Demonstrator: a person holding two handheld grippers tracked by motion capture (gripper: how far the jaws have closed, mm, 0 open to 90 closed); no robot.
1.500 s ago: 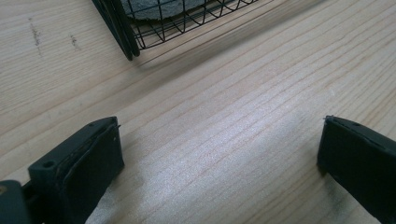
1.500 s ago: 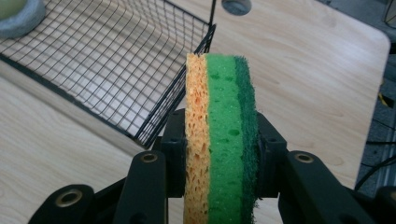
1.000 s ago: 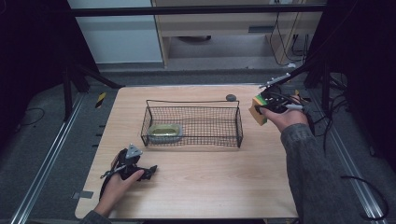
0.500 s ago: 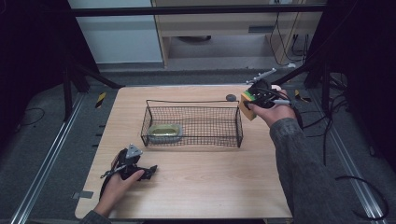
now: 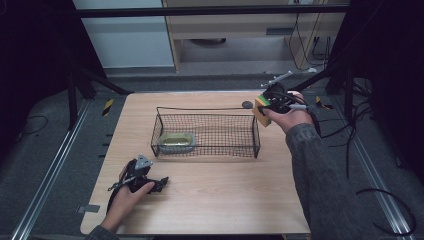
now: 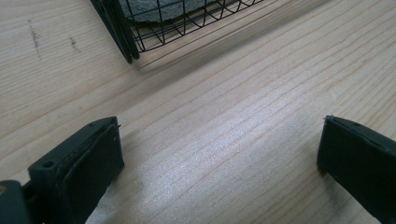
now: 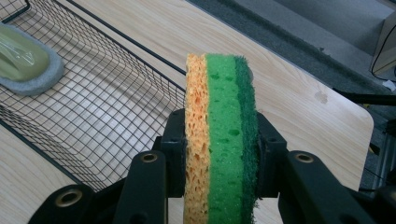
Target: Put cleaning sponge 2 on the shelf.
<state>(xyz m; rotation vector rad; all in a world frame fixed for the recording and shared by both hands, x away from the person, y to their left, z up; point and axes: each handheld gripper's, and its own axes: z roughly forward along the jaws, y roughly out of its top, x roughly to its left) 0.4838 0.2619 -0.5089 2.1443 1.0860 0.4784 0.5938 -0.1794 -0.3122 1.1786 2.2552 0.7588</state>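
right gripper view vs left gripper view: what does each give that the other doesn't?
Right gripper view alone: the sponge, orange, light green and dark green layers, clamped edge-on between the right gripper jaws, plus a yellow-green item on a grey pad inside the basket.

Left gripper view alone: the left gripper with jaws wide apart, nothing between them, low over bare wood.

Shared: the black wire basket and the wooden table.

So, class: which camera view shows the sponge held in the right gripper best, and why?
The right gripper view: the sponge stands close up between the jaws, with its orange, green and dark green layers plain. The high view shows it small and far off at the right gripper, beside the wire basket.
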